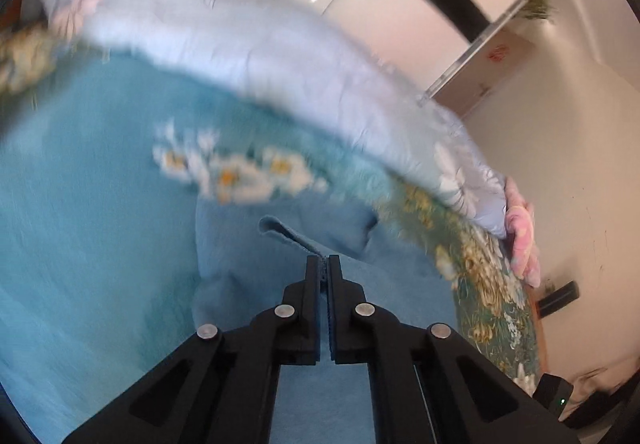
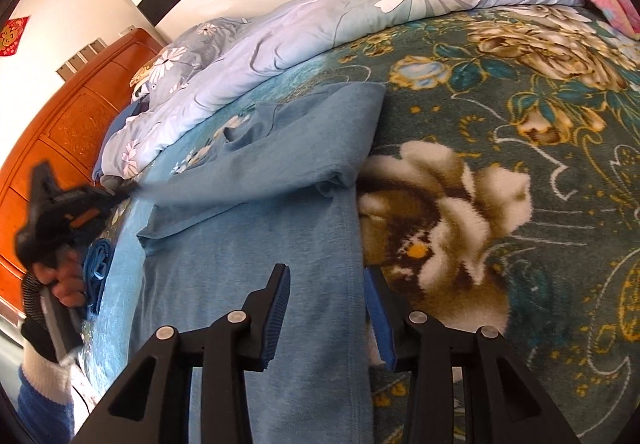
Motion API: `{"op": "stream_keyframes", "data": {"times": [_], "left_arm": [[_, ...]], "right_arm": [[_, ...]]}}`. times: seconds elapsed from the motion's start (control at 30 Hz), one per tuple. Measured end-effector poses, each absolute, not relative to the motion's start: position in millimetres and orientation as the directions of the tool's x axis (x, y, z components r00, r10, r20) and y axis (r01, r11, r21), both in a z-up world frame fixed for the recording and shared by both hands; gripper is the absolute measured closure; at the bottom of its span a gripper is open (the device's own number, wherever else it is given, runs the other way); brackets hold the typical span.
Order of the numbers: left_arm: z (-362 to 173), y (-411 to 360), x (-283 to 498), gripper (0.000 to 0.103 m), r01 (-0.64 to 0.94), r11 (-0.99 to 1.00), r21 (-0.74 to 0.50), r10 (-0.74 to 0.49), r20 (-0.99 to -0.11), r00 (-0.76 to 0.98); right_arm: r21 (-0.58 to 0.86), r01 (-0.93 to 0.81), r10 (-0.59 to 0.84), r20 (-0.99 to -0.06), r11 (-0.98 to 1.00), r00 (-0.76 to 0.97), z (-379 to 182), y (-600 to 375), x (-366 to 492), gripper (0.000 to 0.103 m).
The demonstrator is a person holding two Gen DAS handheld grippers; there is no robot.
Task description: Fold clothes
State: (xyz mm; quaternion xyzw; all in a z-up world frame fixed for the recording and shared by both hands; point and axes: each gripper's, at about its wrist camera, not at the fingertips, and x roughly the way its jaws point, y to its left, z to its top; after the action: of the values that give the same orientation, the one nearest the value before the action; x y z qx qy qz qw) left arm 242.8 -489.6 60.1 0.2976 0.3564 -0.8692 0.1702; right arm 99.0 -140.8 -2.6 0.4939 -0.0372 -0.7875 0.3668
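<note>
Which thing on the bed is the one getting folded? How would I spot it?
Find the big bed with the orange wooden headboard and the dark green flowery blanket. On that blanket, below the pale flowered quilt, lies the blue shirt. It is the only plain cloth there, with no flowers.

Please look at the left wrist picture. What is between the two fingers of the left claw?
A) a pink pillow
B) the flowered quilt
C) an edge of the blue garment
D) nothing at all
C: the left claw is closed on a thin edge of the blue garment, which comes out just past its fingertips.
</note>
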Motion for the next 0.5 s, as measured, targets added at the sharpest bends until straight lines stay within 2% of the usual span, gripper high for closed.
{"op": "stream_keyframes", "data": {"times": [0.07, 0.2, 0.37, 0.5], "left_arm": [[53, -496, 246, 0.100, 0.529, -0.688, -0.497, -0.097, -0.659, -0.746], [-2, -512, 252, 0.100, 0.628, -0.626, -0.462, -0.080, -0.763, -0.641], [-25, -512, 262, 0.100, 0.634, -0.593, -0.497, -0.041, -0.767, -0.640], [-2, -507, 269, 0.099, 0.632, -0.616, -0.471, -0.098, -0.750, -0.654]], "right_arm": [[0.421, 0.538, -0.613, -0.751, -0.730, -0.246, -3, -140, 99, 0.061], [0.431, 0.524, -0.612, -0.755, -0.735, -0.237, -9, -140, 97, 0.061], [0.418, 0.537, -0.607, -0.758, -0.733, -0.239, -8, -147, 92, 0.061], [0.412, 0.554, -0.619, -0.743, -0.723, -0.255, 4, -159, 77, 0.061]]}}
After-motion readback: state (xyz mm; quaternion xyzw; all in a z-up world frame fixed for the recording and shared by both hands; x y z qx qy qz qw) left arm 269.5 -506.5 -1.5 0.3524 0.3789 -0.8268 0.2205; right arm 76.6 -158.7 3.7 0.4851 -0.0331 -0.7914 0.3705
